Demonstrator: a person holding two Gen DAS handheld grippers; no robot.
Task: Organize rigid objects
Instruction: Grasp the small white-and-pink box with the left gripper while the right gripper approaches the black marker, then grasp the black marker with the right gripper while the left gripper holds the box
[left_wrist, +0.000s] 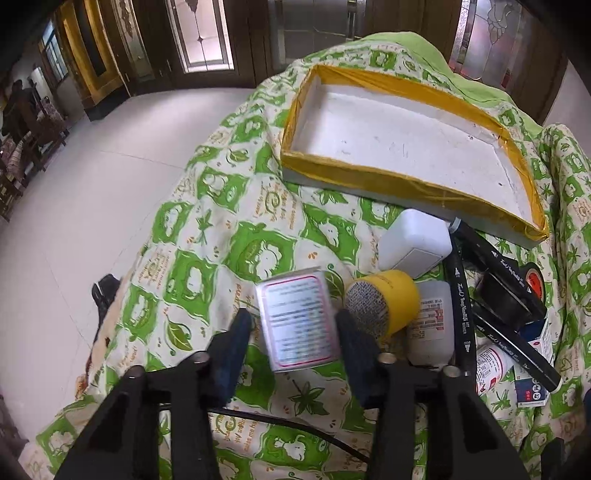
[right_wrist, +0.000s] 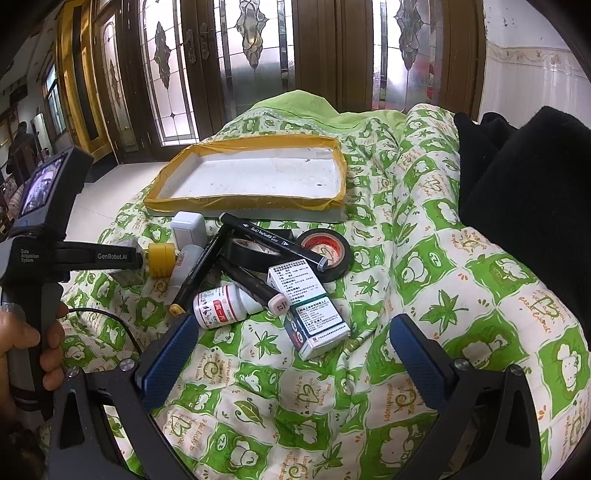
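A small silver box with a pink-framed label (left_wrist: 298, 321) sits between the fingers of my left gripper (left_wrist: 295, 325), which are closed against its sides. Beside it lie a yellow tape roll (left_wrist: 384, 302), a white adapter (left_wrist: 415, 243), a white bottle (left_wrist: 432, 325) and black markers (left_wrist: 460, 295). The white foam tray with yellow taped rim (left_wrist: 406, 140) lies beyond, empty. My right gripper (right_wrist: 291, 354) is open above the cloth, just short of a white and green medicine box (right_wrist: 310, 310), a pill bottle (right_wrist: 225, 302) and black tape rolls (right_wrist: 325, 251). The tray (right_wrist: 251, 173) also shows there.
Everything rests on a green and white patterned quilt (right_wrist: 424, 295) over a raised surface. White floor (left_wrist: 92, 184) drops off to the left. A black garment (right_wrist: 528, 192) lies at the right. Glass-panelled doors stand behind.
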